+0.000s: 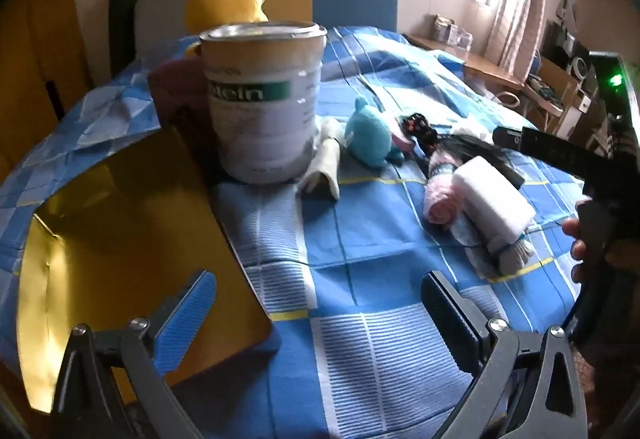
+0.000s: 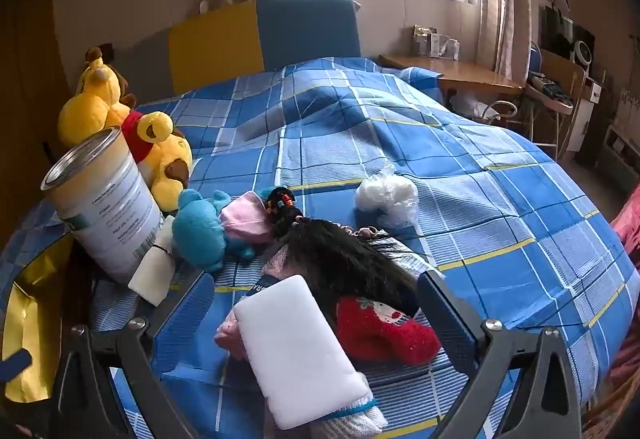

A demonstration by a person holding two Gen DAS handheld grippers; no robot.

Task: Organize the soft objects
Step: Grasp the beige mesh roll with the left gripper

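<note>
A white foam block (image 2: 296, 351) lies on a pile of socks, with a red knitted sock (image 2: 380, 331) and a black hairpiece (image 2: 344, 263) beside it. My right gripper (image 2: 316, 315) is open, its jaws on either side of the block and red sock. The block also shows in the left wrist view (image 1: 494, 197). A blue plush (image 1: 370, 133) lies by a white tin (image 1: 264, 103). My left gripper (image 1: 320, 311) is open and empty over the bedspread, next to a gold-lined box (image 1: 120, 247).
Yellow plush toys (image 2: 120, 131) sit at the bed's left, behind the tin (image 2: 100, 199). A bag of white stuffing (image 2: 386, 199) lies mid-bed. A small pink cloth (image 2: 244, 217) lies by the blue plush (image 2: 200, 231). A wooden desk (image 2: 452, 73) stands past the bed.
</note>
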